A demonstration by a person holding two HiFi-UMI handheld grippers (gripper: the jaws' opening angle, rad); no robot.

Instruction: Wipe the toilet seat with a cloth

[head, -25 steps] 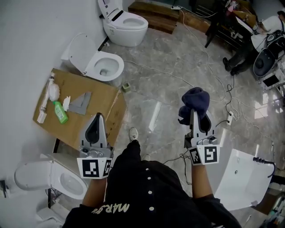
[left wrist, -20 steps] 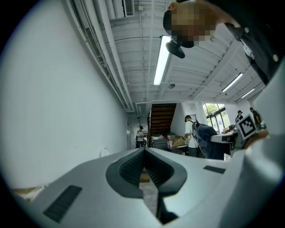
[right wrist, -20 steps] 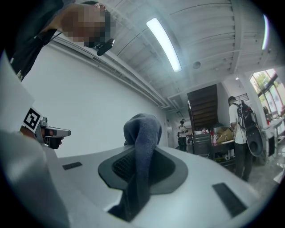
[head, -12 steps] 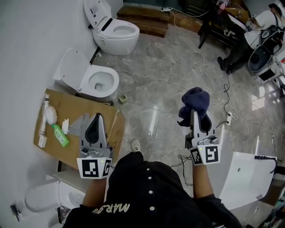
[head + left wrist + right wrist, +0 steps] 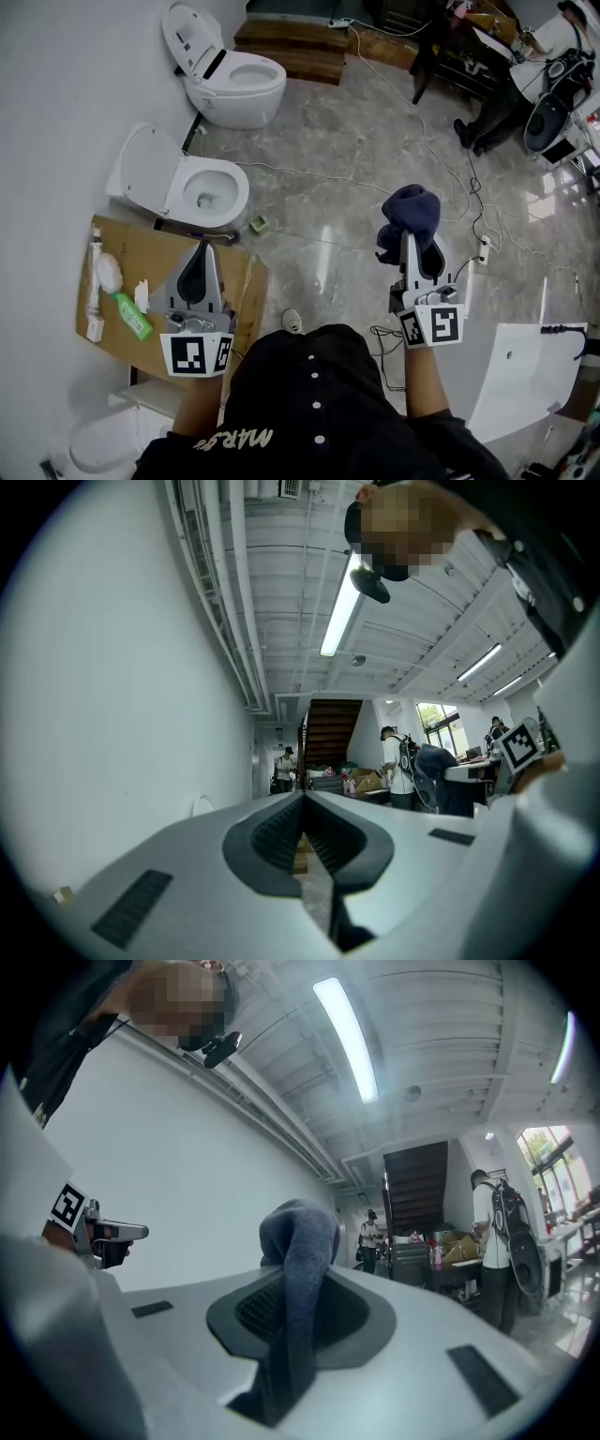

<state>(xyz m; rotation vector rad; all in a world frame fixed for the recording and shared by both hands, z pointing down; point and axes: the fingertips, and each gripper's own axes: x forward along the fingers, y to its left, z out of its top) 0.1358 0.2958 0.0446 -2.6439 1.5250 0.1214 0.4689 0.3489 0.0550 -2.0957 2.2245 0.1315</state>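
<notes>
Grey marble floor (image 5: 356,178) runs along a white wall (image 5: 56,103). In the head view, the nearer toilet seat (image 5: 232,180) lies against that wall with its lid (image 5: 139,172) raised. The left gripper (image 5: 202,251) is near it. The right gripper (image 5: 410,242), well apart from the seat, carries a dark blue cloth (image 5: 411,208).

The left gripper view shows jaws pressed together on nothing. In the right gripper view, the jaws are clamped on the cloth.

This looks like the approach. Next, the cloth must come across and down onto the seat.
</notes>
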